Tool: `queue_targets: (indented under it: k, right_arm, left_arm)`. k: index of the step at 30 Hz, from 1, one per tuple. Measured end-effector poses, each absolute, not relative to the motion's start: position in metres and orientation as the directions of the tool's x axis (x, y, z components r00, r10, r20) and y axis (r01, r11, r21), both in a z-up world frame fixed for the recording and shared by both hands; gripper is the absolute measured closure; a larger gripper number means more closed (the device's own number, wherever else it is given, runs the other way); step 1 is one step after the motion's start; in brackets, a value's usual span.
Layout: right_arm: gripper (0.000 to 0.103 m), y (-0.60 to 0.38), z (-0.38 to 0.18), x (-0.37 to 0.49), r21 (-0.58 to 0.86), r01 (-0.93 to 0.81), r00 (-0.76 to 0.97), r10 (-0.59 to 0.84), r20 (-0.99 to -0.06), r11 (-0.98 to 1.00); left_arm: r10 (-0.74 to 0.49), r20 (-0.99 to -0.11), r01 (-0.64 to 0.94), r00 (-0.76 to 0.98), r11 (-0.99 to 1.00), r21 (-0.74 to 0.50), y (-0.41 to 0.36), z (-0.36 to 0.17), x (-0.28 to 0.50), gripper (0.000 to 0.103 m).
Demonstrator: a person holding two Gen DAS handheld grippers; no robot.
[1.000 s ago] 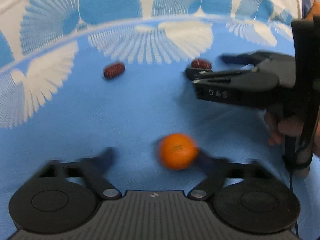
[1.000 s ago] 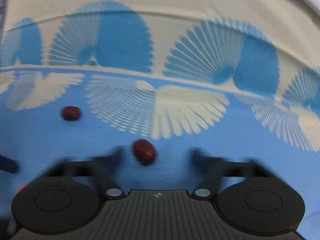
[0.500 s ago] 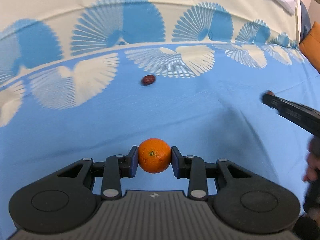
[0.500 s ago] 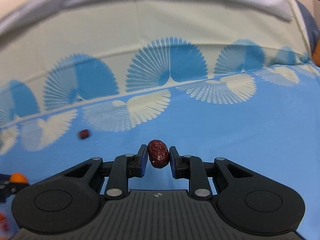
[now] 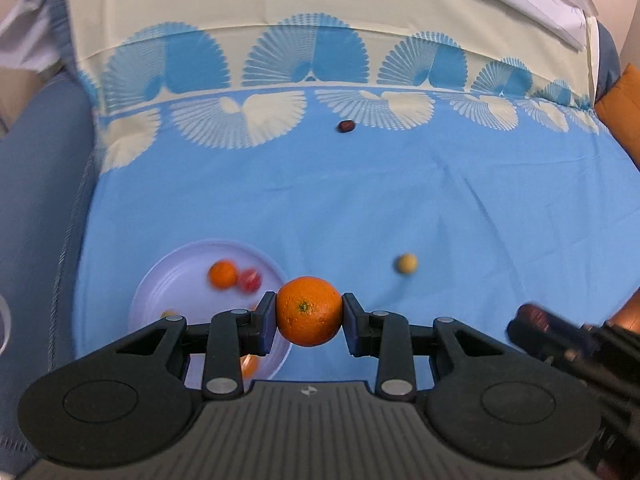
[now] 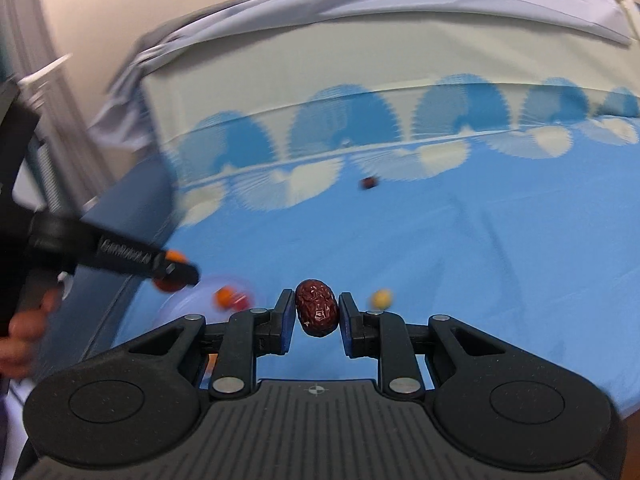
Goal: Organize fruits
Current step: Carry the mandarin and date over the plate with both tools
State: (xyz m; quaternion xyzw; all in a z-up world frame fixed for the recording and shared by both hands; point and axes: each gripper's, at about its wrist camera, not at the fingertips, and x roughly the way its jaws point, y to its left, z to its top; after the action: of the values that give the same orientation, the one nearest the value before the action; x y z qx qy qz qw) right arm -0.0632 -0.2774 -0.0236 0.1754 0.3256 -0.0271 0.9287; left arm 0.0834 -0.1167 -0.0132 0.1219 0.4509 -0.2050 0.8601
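Note:
My left gripper (image 5: 309, 312) is shut on an orange (image 5: 309, 311), held in the air over the right rim of a pale lilac plate (image 5: 180, 276). On that plate lie a small orange fruit (image 5: 222, 274), a red fruit (image 5: 250, 280) and other small pieces, partly hidden by my fingers. My right gripper (image 6: 316, 308) is shut on a wrinkled dark red date (image 6: 317, 306), raised above the blue cloth. In the right wrist view the left gripper (image 6: 176, 266) shows at the left, above the plate (image 6: 180, 300). A second date (image 5: 345, 126) and a small yellow fruit (image 5: 407, 264) lie on the cloth.
The blue and cream fan-patterned cloth (image 5: 360, 208) covers the surface. A grey-blue padded edge (image 5: 36, 208) runs along its left side, an orange cushion (image 5: 620, 104) lies at the far right, and white bedding (image 6: 360, 12) lies at the back. A person's hand (image 6: 20, 336) holds the left gripper.
Both grippers closed on their fruit, the left on the orange and the right on the date, and lifted them off the cloth. Both swung towards the plate, which has come into view.

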Motion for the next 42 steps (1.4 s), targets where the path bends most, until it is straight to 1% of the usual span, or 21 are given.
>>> queue_targets:
  k: [4,8,18,25,42]
  right_arm:
    - [0.078,-0.244,-0.016,-0.083,0.266,0.113,0.784,0.079,-0.616,0.957]
    - [0.078,-0.219,-0.005,-0.097,0.209,0.063,0.807,0.073,-0.586,0.976]
    - [0.078,-0.190,0.012,-0.119,0.139,-0.001,0.839,0.076,-0.538,0.990]
    - [0.078,-0.179,0.020,-0.126,0.107,-0.025,0.848,0.077,-0.525,0.994]
    - [0.078,-0.175,0.020,-0.128,0.091,-0.040,0.848,0.082,-0.524,0.995]
  left_arm:
    - [-0.235,-0.817,0.443,0.526,0.896,0.028,-0.087,-0.004,0.059,0.066]
    - [-0.248,-0.796,0.422,0.552,0.907,0.010,-0.064,0.007,0.038,0.066]
    - [-0.275,-0.749,0.400,0.603,0.917,-0.014,-0.030,0.025,-0.001,0.066]
    - [-0.279,-0.724,0.378,0.631,0.925,-0.028,-0.013,0.031,-0.013,0.066]
    - [-0.273,-0.721,0.355,0.637,0.934,-0.041,-0.001,0.031,-0.014,0.066]
